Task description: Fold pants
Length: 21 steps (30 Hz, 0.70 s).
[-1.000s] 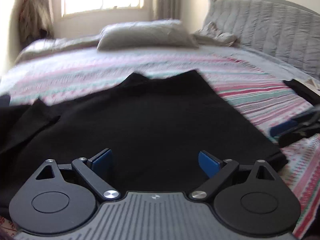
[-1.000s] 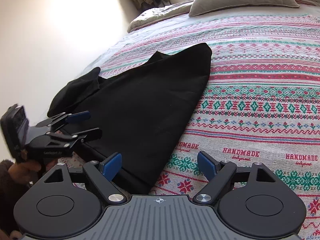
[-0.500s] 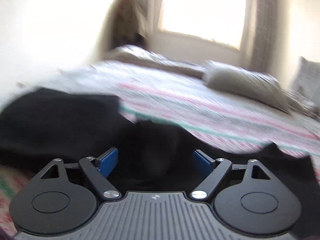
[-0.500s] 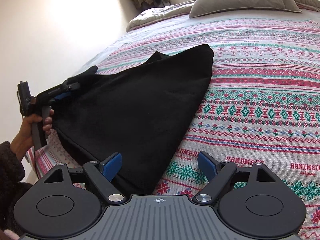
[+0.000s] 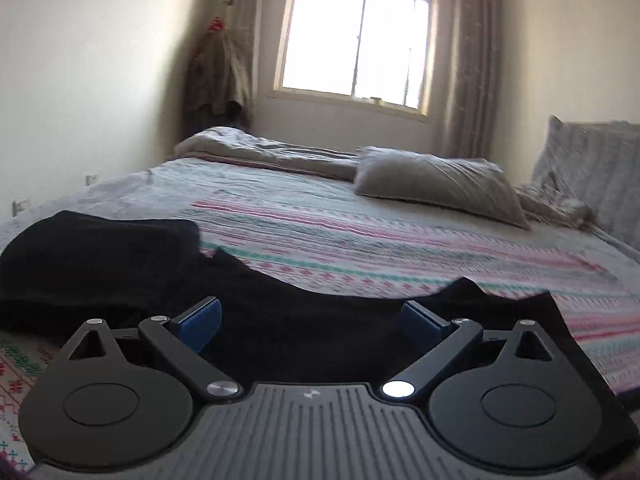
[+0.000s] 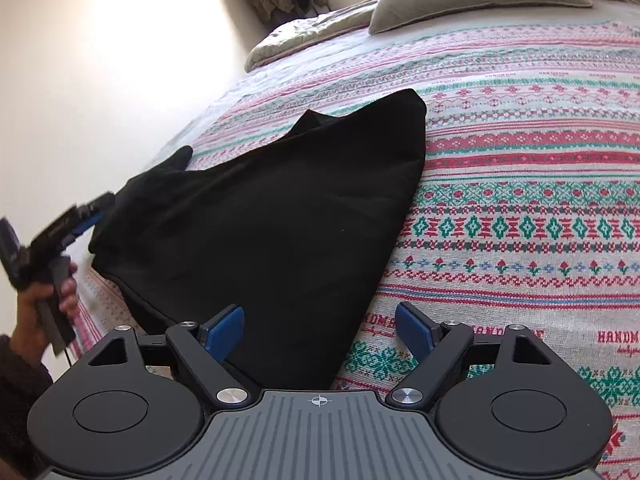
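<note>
Black pants (image 6: pixel 280 220) lie flat on the patterned bedspread (image 6: pixel 520 200), tapering toward my right gripper. My right gripper (image 6: pixel 318 328) hovers over their near corner; its jaws are closing, the cloth lies under the gap, and the blue pads do not press on it. My left gripper (image 5: pixel 310 320) is low over the pants (image 5: pixel 100 264), jaws opening wide, nothing pinched. In the right wrist view the left gripper (image 6: pixel 80 220) is held by a hand (image 6: pixel 44 300) at the pants' bunched left end, beside the bed's edge.
A grey pillow (image 5: pixel 436 184) and rumpled grey bedding (image 5: pixel 260 148) lie at the far end of the bed under a bright window (image 5: pixel 356 44). A quilted headboard (image 5: pixel 592 168) stands at the right. A pale wall (image 6: pixel 100 80) runs along the bed's left side.
My left gripper has swung from over the middle of the pants to their left end, lifting a little; its view now faces the window. The right gripper has stayed in place.
</note>
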Motion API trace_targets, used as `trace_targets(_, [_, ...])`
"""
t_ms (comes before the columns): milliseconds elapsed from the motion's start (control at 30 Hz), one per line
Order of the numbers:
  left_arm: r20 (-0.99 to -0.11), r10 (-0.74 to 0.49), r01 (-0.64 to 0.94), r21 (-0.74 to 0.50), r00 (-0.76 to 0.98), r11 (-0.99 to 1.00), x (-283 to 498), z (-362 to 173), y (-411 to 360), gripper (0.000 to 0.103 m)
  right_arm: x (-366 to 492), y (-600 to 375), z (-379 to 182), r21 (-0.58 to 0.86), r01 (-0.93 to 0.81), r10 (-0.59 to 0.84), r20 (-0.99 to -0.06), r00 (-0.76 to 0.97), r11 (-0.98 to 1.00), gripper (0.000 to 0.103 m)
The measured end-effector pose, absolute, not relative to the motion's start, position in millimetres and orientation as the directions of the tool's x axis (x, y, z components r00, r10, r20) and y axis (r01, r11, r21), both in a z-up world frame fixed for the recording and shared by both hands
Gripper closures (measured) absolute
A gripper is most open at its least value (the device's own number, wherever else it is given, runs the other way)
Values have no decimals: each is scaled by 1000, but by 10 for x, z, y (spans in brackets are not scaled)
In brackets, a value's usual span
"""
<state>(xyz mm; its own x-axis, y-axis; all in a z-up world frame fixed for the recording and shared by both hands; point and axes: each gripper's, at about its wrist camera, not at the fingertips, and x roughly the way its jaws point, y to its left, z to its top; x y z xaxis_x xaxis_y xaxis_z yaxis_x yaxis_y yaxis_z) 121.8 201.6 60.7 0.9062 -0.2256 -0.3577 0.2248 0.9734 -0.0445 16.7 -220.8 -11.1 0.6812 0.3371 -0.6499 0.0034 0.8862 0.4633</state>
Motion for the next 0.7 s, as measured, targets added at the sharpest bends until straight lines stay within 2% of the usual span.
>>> trace_targets(67, [-374,-286,305,-8,882,952,1118,540,1796,0,163,-2225,-115,474,15,340,-653,677,880,34])
trace_targets(400, [-445,-494,579,70,747,812,813,259,1020,0,41,-2223,-205,583,-1,466,-648,602,813,61])
trace_targets(433, [-454,-508,599,73,732,797,802,235,954,0,27,-2223,-226,604,-2,487,-640,595,797,67])
trace_targets(567, [-462,-586,692,88,666,717,664,200,759,0,5,-2267,-220,655,-1,525,-605,598,756,80])
trace_targets(700, [-461,-659,774,104,594,625,471,217,581,0,-4,-2355,-66,717,-32,566,-521,639,696,82])
